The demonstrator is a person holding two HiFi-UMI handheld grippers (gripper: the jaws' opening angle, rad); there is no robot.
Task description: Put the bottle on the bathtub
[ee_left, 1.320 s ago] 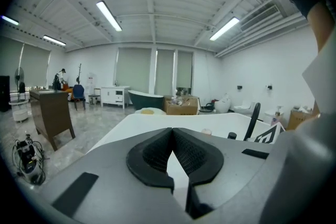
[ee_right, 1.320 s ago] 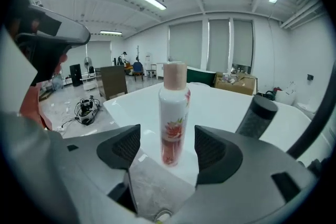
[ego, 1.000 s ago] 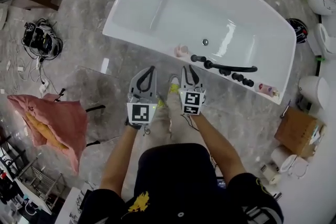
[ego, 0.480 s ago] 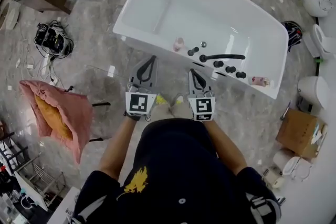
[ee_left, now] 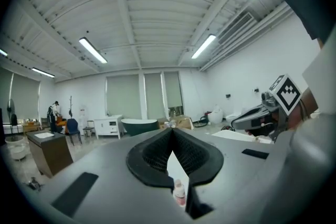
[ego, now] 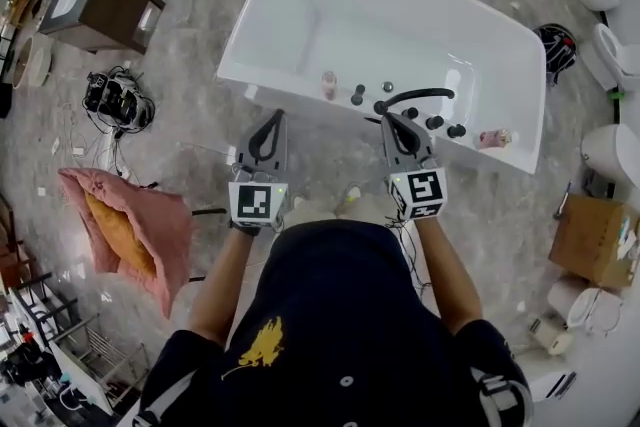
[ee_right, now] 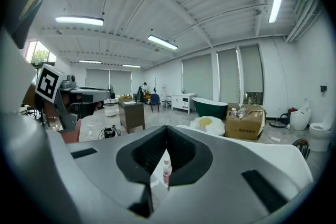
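- While the left claw (ego: 271, 118) and right claw (ego: 393, 119) are hovering in front of the white bathtub (ego: 400, 15), the bottle (ego: 328, 83) is sitting on its near rim, just left of the black tap (ego: 410, 97) and its knobs (ego: 357, 96).
- It's looking like a small slim thing: pale pink body, whiter cap on top.
- It's standing upright, long axis running straight up and down, cap pointing at the ceiling.
- Any label on it is coming out too small to read; only the black-and-white square markers (ego: 252, 203) on the claws are showing clearly.
- Left claw's jaws are pressing together with nothing between them, not touching the bottle.
- Right claw is doing the same: tips squeezed together, empty.
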